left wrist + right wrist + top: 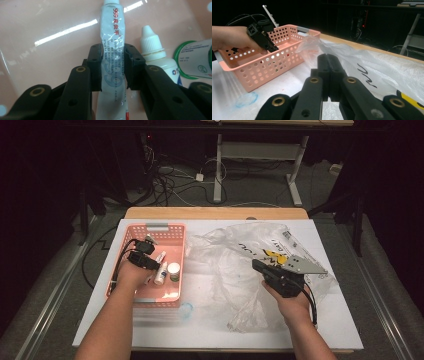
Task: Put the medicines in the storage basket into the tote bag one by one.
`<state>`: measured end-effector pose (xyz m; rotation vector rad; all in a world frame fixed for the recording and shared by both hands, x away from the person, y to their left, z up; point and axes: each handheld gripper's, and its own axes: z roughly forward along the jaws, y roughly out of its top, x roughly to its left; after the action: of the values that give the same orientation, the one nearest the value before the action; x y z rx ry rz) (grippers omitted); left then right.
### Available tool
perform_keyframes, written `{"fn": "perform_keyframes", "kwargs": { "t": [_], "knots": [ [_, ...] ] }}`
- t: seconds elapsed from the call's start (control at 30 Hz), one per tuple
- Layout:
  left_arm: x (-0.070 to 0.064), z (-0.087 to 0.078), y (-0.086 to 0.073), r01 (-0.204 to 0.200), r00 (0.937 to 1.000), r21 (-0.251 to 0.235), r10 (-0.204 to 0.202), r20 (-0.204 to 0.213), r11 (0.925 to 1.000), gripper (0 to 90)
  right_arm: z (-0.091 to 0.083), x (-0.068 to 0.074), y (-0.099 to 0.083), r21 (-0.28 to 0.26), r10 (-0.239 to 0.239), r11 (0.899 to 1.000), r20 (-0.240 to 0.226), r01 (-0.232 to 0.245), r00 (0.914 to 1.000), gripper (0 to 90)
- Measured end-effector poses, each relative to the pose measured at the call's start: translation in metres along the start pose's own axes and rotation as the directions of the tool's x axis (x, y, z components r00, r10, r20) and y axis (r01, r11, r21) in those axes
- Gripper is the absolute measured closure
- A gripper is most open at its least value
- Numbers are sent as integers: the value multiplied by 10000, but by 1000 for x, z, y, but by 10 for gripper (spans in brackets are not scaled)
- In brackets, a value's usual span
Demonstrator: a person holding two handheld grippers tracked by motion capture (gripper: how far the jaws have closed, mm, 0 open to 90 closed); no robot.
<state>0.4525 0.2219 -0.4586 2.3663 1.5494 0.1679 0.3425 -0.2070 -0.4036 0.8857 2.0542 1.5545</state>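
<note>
My left gripper [113, 66] is shut on a white ointment tube [112, 50] with red and blue print, just over the floor of the pink basket [122, 260]. In the high view the left gripper [150, 266] reaches into the basket from its left side. Beside the tube lie a white dropper bottle [156, 58] and a green-rimmed round jar [195, 60]. My right gripper [327, 75] is shut with nothing between its jaws, held above the clear plastic bag [240, 265]; the right gripper [257, 266] sits right of the table's centre.
The pink basket [262, 65] stands at the left of the white table top [210, 330]. The crumpled bag covers the middle and right. A small clear round lid [186, 310] lies in front of the basket. Cables and desk legs [218, 170] are on the floor behind.
</note>
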Motion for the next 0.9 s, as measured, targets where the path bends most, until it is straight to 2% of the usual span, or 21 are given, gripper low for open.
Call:
{"fn": "perform_keyframes", "kwargs": {
  "t": [0.23, 0.33, 0.63, 0.9],
  "knots": [
    [-2, -4, -1, 0, 10000, -349, 1, 41, 9994, 687, 0, 0, 0, -56, -9, 10000, 22, 10, 10000, 900],
    [-2, -6, -2, 139, 9997, -579, -126, 228, 9982, 687, 0, 1, 0, -17, 9, 10000, 15, -9, 10000, 900],
    [-3, -12, -9, 149, 9988, -1062, -99, 473, 9942, 687, 0, 1, 0, -65, -75, 10000, 2, 75, 10000, 900],
    [-5, -22, -11, 24, 9987, -1617, 60, 516, 9868, 687, 0, 2, 0, -29, -65, 10000, -5, 65, 10000, 900]
  ]
}}
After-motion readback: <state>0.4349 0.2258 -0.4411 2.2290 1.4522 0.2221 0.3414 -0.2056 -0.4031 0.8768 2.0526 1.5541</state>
